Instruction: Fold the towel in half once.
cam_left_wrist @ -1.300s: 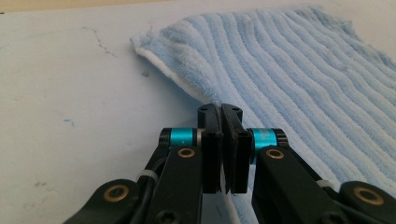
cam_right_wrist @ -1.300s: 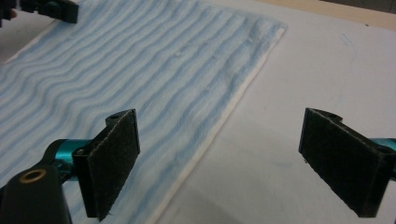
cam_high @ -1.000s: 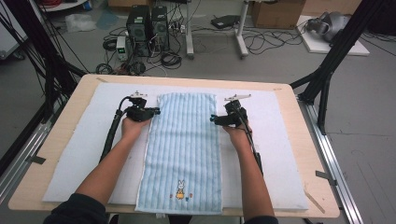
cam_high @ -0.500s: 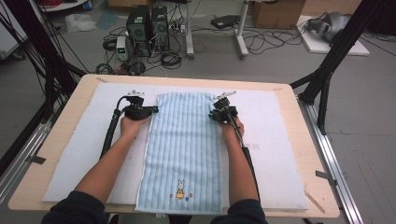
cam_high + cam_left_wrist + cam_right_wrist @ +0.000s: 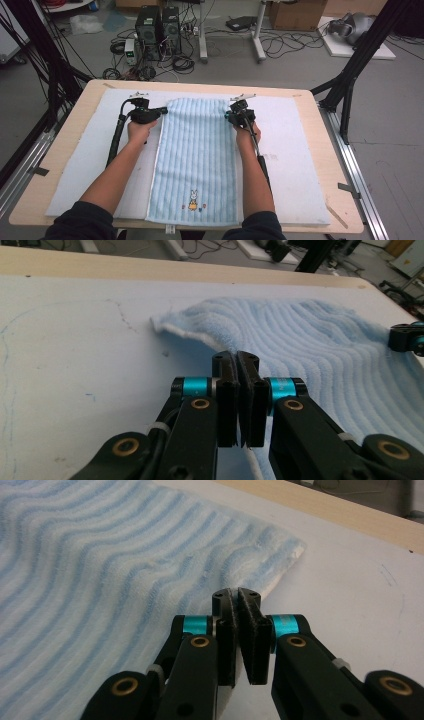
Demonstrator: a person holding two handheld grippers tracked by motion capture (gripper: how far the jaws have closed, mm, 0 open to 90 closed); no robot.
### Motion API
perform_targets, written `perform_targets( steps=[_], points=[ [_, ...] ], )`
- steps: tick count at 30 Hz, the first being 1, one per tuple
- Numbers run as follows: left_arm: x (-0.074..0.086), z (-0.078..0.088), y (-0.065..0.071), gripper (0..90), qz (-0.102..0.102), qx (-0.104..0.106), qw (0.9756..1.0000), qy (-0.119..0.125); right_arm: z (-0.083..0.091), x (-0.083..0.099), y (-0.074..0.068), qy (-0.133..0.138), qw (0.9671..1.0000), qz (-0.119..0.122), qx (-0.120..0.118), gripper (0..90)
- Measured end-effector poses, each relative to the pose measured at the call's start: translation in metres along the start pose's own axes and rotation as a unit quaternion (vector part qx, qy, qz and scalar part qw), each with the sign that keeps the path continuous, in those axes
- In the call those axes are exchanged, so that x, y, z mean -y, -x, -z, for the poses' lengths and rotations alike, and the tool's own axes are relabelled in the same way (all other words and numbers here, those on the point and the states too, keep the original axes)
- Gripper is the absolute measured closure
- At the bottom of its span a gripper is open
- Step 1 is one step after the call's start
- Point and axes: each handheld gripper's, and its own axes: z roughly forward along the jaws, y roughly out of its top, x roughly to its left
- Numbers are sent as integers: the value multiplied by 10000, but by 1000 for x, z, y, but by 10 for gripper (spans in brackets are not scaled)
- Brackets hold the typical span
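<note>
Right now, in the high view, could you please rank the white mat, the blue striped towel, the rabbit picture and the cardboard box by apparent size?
1. white mat, largest.
2. blue striped towel.
3. cardboard box, though it sits farther from the camera and is cut off by the frame, so its true size is unsure.
4. rabbit picture, smallest.

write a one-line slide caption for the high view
Two hand-held grippers, left gripper and right gripper, pinch the far side edges of a striped blue towel on a padded table.

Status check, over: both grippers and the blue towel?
Left gripper shut on towel left edge. Right gripper jaws just closed on its right edge. Towel flat on white mat, far corners lifting. Nothing in the way.
</note>
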Motion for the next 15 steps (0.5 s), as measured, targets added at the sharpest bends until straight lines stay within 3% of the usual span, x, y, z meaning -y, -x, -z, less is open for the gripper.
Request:
perform_targets(
  steps=[3,5,6,10,12,15],
  points=[
    [0,8,2,867,-41,86,10000,25,8,0,-3,60,9999,43,-94,861],
    [0,13,4,867,-99,165,9998,-91,13,2,-4,86,9998,-23,-156,862],
    [0,17,6,867,-189,165,9997,-81,16,4,-4,131,9997,-58,-214,862],
    [4,30,13,866,-242,375,9990,-16,30,15,-5,238,9990,-148,-347,862],
    [6,36,17,864,-335,434,9984,-128,37,20,-6,266,9987,-170,-389,862],
    [11,46,24,864,-445,476,9979,29,47,25,-8,319,9982,-166,-477,860]
  ],
)
